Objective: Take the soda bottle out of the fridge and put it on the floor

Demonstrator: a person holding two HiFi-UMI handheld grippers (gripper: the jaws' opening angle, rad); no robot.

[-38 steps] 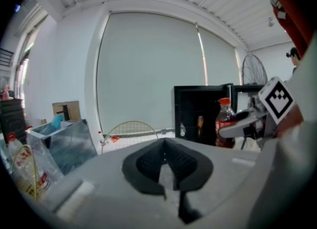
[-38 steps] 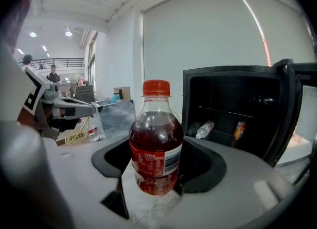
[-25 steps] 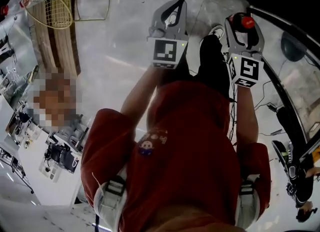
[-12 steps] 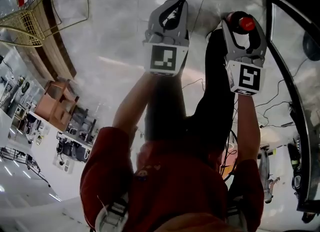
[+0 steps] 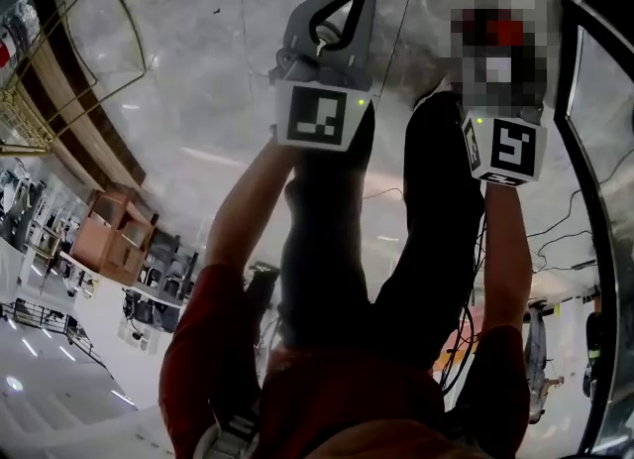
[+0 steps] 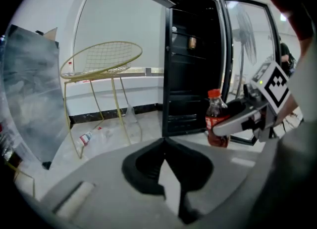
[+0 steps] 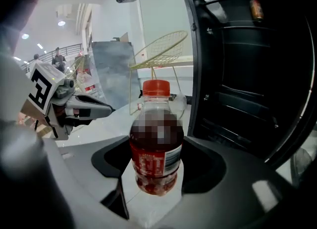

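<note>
item: soda bottle (image 7: 156, 124), clear plastic, dark red drink, red label, red cap (image 7: 156, 87).
location: outside the fridge (image 6: 190, 74), upright, seen at centre of the right gripper view and at right of centre in the left gripper view; whether its base meets the floor (image 5: 218, 80) cannot be told.
right tongs (image 7: 156, 166): closed on the lower body of the soda bottle, one jaw pressed to each side; cap and shoulder stand clear above the jaws.
left tongs (image 6: 163, 140): jaws drawn together at the tips, nothing between them; held just left of the right tongs in the head view.
marker cubes: one on each pair of tongs, black-and-white squares, facing the head camera.
fridge: black, front open, dark shelves showing; glass door (image 6: 245, 50) swung out at upper right of the left gripper view.
wire chair (image 6: 101, 62): gold, thin legs, left of the fridge, apart from it.
stray bottle (image 6: 86, 136): clear, lying on the floor under the wire chair.
floor: pale grey, glossy.
person: red top (image 5: 337, 398), dark trousers (image 5: 327, 239), both arms stretched down toward the floor.
</note>
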